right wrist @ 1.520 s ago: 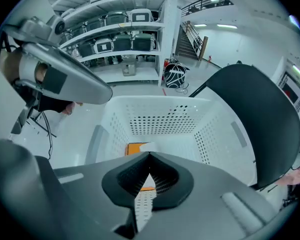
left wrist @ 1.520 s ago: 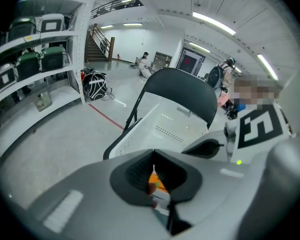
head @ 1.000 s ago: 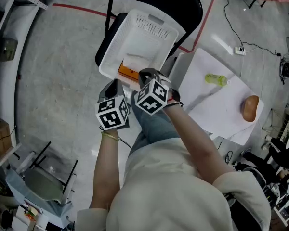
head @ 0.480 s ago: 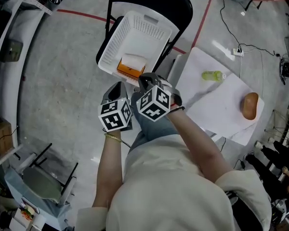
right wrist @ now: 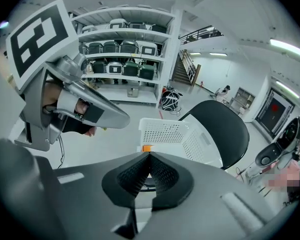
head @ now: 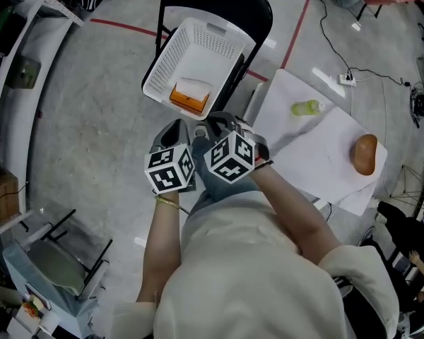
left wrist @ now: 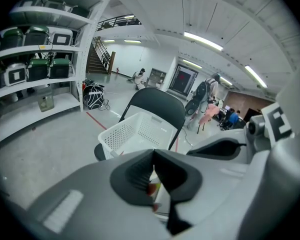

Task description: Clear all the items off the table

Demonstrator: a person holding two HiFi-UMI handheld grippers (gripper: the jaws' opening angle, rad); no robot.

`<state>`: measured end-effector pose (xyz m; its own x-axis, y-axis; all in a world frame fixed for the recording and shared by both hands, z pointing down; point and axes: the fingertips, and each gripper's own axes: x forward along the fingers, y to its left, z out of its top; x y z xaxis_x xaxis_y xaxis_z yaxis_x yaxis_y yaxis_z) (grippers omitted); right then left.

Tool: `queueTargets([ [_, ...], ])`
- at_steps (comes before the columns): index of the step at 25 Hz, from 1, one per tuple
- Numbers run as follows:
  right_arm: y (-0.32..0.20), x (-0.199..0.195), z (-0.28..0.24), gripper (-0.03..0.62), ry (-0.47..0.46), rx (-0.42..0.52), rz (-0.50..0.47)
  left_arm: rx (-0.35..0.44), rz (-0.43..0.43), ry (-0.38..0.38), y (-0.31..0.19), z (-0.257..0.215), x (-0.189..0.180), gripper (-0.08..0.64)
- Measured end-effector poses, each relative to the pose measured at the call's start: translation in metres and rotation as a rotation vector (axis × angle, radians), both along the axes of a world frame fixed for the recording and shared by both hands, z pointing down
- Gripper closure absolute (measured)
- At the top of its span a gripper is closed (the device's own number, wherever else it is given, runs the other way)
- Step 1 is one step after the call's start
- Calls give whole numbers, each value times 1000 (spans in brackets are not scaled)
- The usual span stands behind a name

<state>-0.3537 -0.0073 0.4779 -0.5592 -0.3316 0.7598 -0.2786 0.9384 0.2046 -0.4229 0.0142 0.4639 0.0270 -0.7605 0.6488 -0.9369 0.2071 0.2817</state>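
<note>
- A green bottle [head: 305, 108] lies on its side on the white worktop [head: 318, 162], to the right of the white basket [head: 198, 55] in the head view. Both claws are well apart from it, nearer the person.
- A brown rounded item [head: 364, 154], too small to identify, sits on the same worktop, farther right of the basket than the bottle and near the worktop's edge. It is the thing farthest from the claws.
- An orange-and-white box [head: 189, 97] lies inside the basket at its near end, just beyond the claw tips and touching neither.
- The basket rests on the seat of a black chair [head: 230, 2], just left of the worktop's corner.
- The left claw [left wrist: 153, 156] has its jaws pressed together with nothing pinched. It is held on the near side of the basket and points toward it.
- The right claw [right wrist: 149, 159] is likewise pressed together and empty. It sits just beside the left claw, between the basket and the person's body.
- Left of the basket, across a grey floor marked with a red line [head: 120, 25], stand white shelves [right wrist: 122, 46] loaded with cases.
</note>
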Motion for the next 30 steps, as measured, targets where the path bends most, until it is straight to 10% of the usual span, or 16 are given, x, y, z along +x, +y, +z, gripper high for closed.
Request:
queueTargets([
  [30, 7, 227, -30, 594, -72, -13, 249, 11, 136, -31, 25, -36, 185, 552],
])
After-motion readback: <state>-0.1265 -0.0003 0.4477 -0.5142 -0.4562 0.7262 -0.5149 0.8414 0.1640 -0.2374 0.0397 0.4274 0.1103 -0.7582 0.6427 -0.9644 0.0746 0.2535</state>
